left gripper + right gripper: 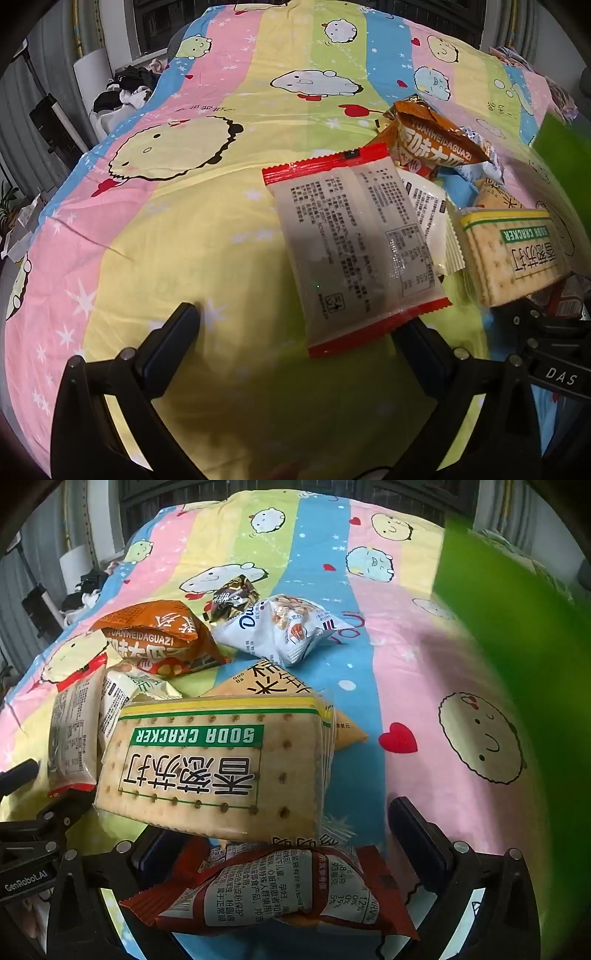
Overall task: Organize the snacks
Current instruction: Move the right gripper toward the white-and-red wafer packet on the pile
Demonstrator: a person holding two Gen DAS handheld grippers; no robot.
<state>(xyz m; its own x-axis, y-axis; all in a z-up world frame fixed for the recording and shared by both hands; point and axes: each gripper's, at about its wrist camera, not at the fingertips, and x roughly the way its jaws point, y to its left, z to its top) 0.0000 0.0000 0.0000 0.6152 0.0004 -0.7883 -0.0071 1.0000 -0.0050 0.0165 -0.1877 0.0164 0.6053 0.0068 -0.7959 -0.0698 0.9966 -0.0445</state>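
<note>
Both my left tongs [295,332] and right tongs [280,834] hang spread, empty, for a first pick; the snacks [207,760] lie heaped on the bed [184,240], at twelve o'clock of the right tongs.

Left gripper [299,332]: matte black angular frame, two dark navy rectangular finger pads [173,332], round silver screws at the finger joints. Right gripper [291,834]: the same black frame, navy pads and silver screws. At 9 o'clock in the right view, the other gripper's black body carries white "GenRobot.AI" lettering [26,882]; the left view shows white "DAS" [561,377] at 3 o'clock.
</note>
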